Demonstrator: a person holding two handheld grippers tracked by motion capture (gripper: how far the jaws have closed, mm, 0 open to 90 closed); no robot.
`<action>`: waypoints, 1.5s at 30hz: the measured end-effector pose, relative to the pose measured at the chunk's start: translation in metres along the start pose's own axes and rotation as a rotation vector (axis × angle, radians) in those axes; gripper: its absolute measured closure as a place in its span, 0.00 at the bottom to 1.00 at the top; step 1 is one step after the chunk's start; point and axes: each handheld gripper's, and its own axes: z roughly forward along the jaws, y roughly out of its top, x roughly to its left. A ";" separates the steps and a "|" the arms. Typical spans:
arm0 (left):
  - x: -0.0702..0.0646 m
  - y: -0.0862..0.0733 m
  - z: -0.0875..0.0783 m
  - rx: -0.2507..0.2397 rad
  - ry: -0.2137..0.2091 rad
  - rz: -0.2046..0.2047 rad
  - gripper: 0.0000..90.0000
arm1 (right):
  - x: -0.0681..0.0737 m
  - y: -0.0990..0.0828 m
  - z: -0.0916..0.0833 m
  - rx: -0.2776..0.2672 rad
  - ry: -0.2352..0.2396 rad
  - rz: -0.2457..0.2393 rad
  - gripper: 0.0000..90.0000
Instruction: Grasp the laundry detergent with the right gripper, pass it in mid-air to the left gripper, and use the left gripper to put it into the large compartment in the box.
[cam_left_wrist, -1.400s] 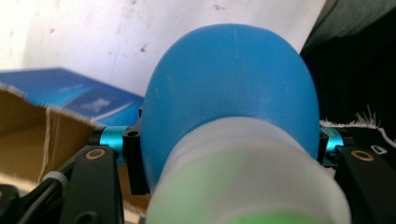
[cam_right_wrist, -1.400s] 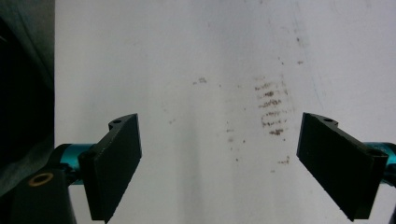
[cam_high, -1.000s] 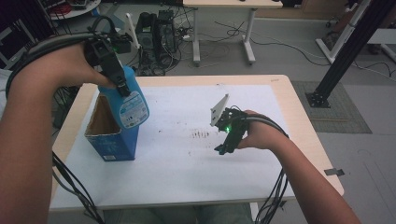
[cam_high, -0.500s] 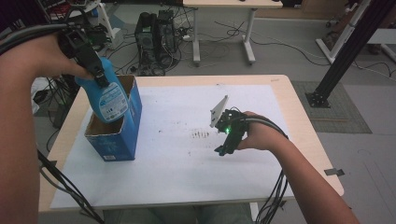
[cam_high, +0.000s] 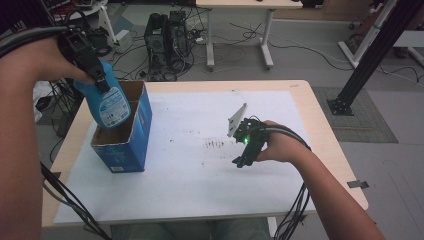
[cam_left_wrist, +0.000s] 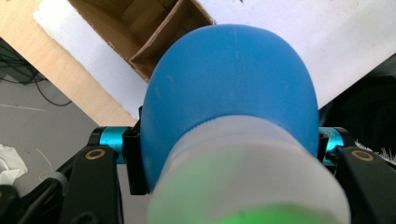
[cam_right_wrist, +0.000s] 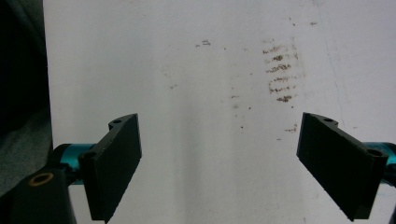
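A blue plastic bottle (cam_high: 111, 104) with a pale label and a white cap hangs tilted over the open top of a blue cardboard box (cam_high: 127, 147). My left gripper (cam_high: 99, 80) is shut on its neck end from above. In the left gripper view the bottle (cam_left_wrist: 229, 88) bulges between the jaws, with the box's brown inside (cam_left_wrist: 140, 28) beyond it. My right gripper (cam_high: 244, 159) rests low over the white sheet (cam_high: 185, 175) to the right of centre. Its jaws stand wide open with nothing between them (cam_right_wrist: 219, 158).
Brown smudges (cam_right_wrist: 279, 70) mark the sheet just ahead of the right gripper. The sheet covers a wooden table (cam_high: 327, 145). Computer towers (cam_high: 167, 35) and cables lie on the floor behind, and a black frame post (cam_high: 372, 55) stands at the right.
My left hand has carried the bottle to the left, from over the box's right wall to over its open top near the far left side. The right hand has kept still.
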 end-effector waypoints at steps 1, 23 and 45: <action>0.001 0.000 0.002 0.005 0.000 0.007 0.43 | 0.000 0.000 0.000 0.000 0.000 0.000 0.15; 0.004 0.005 0.052 0.059 -0.017 0.031 0.43 | 0.005 -0.005 0.004 -0.003 0.001 0.003 0.15; 0.009 0.003 0.126 0.082 -0.052 0.098 0.42 | 0.008 -0.003 0.006 0.004 0.007 0.006 0.15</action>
